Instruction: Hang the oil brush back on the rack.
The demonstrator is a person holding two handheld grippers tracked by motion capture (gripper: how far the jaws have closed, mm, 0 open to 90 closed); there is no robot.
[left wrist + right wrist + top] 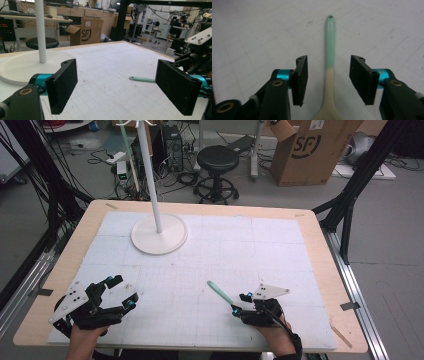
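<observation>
Right gripper view: spoon point(329, 75) lying flat on worktop point(257, 32), straddled by right gripper point(328, 80), pads clear of handle on both sides, nothing grasped yet. Best kept centred over the mint-cream joint, lowered, then squeezed evenly. Left gripper point(120, 292) released, idle.

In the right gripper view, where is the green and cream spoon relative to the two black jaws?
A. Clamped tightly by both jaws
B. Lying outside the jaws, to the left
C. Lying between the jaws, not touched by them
C: the spoon lies on the table between the right gripper jaws, with a gap on each side.
</observation>
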